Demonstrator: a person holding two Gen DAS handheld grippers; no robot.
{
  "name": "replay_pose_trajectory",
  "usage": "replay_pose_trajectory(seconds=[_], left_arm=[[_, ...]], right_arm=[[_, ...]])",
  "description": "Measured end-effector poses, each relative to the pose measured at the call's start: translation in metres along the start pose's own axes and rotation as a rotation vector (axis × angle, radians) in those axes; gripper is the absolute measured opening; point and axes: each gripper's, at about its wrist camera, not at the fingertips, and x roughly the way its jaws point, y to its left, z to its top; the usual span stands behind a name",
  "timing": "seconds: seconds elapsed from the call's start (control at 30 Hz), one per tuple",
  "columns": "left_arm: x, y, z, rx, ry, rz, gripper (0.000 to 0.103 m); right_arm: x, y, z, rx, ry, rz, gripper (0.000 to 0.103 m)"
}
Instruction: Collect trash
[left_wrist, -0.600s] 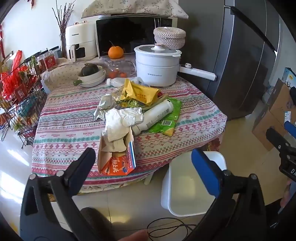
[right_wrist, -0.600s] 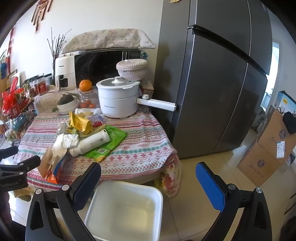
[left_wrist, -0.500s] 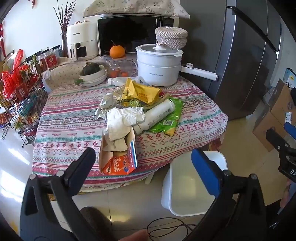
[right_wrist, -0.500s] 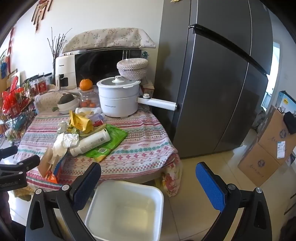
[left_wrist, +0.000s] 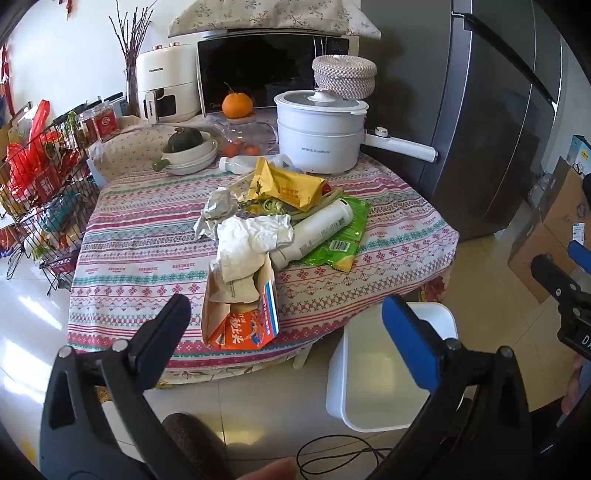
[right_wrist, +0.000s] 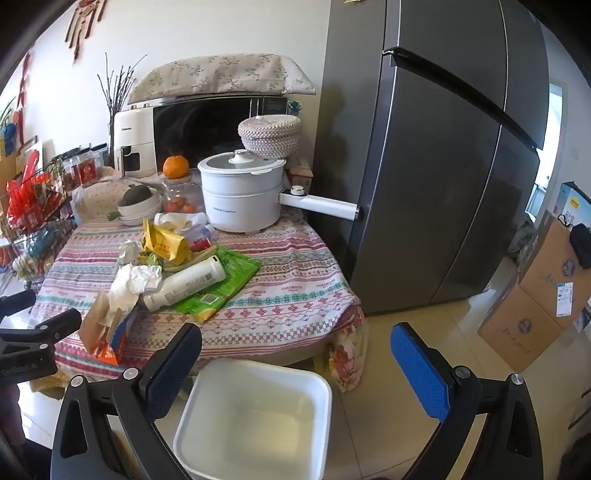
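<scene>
1. Trash sits heaped down the middle of the striped cloth-covered tabletop (left_wrist: 147, 236), running from its centre toward the near edge: a torn orange-and-brown cardboard carton (left_wrist: 240, 314) right at the near edge, crumpled white tissue (left_wrist: 255, 240) on top of it, a white plastic bottle (left_wrist: 317, 232) lying on a green foil wrapper (left_wrist: 343, 236), and a yellow snack bag (left_wrist: 288, 186) further back.
2. My left gripper (left_wrist: 284, 325) is spread as wide as it goes and carries nothing; the carton lies straight ahead and slightly below it, between the lines of its two fingers.
3. My right gripper (right_wrist: 295, 365) is likewise fully spread and empty, hanging over the white square plastic bin (right_wrist: 258, 417) on the floor just off the near edge, with the heap well to its left.
4. I judge the left gripper the nearer one, so the carton should go first.
5. The carton's long axis runs away from the near edge, roughly in line with my approach, so the fingers can straddle its narrow width.
6. The bottle's long axis lies diagonally, cap end toward the carton.
</scene>
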Motion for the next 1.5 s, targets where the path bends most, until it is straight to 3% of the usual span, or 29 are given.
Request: replay_pose_trajectory(seconds=[1.5], left_arm=[[-0.0011, 0.0000, -0.0026, 0.000, -0.007, 0.003, 0.103]], right_arm=[[-0.0014, 0.0063, -0.0012, -0.002, 0.003, 0.012, 0.103]])
